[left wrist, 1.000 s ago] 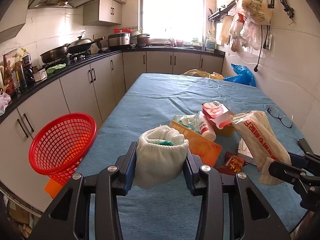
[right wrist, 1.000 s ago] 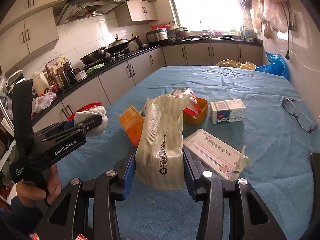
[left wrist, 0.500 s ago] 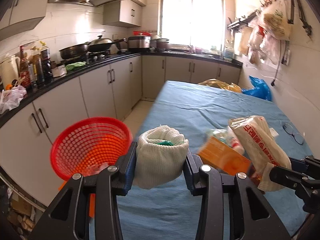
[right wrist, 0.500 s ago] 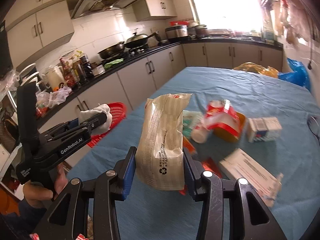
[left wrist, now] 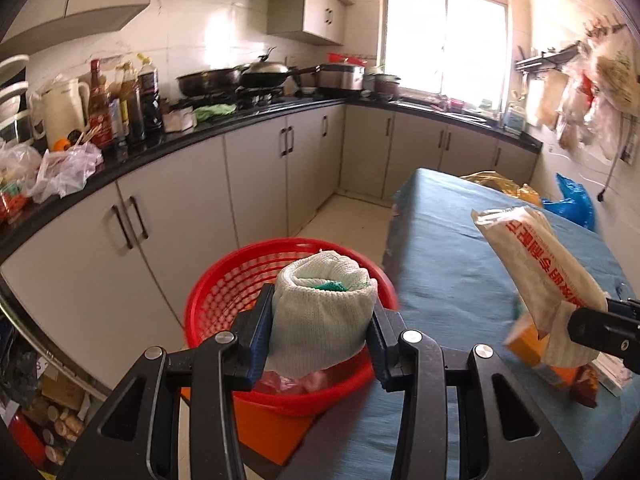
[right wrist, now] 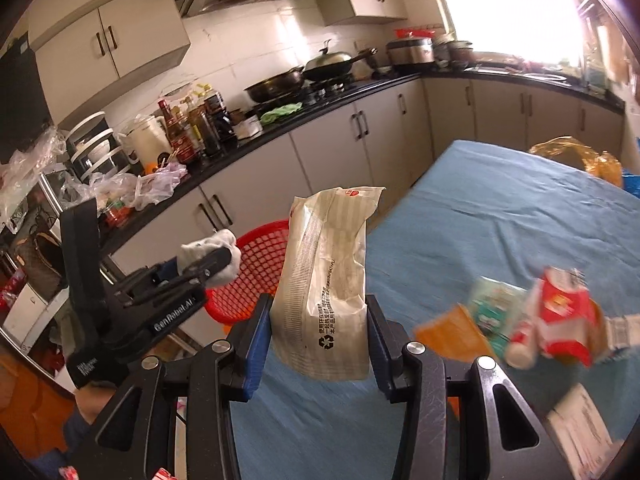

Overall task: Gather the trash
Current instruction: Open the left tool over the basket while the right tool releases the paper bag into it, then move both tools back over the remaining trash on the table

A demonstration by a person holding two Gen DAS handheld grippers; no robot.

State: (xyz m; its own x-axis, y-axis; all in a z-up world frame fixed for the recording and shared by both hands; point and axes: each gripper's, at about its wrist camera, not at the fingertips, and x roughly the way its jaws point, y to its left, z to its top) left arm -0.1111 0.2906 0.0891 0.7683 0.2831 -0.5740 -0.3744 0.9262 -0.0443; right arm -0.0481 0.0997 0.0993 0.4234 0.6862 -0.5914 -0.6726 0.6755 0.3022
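Kitchen bench point(left wrist: 460, 264) has a blue cloth. Left gripper point(left wrist: 322, 330) pinches a rolled white glove point(left wrist: 320, 320) over the red basket point(left wrist: 224, 300); right gripper point(right wrist: 318, 330) clamps a cream wrapper point(right wrist: 326, 280), probably headed for the same basket.

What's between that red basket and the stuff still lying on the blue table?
In the right wrist view, the packet clamped in the right gripper stands between the red basket and the leftover wrappers; beneath it, only bare blue tablecloth.
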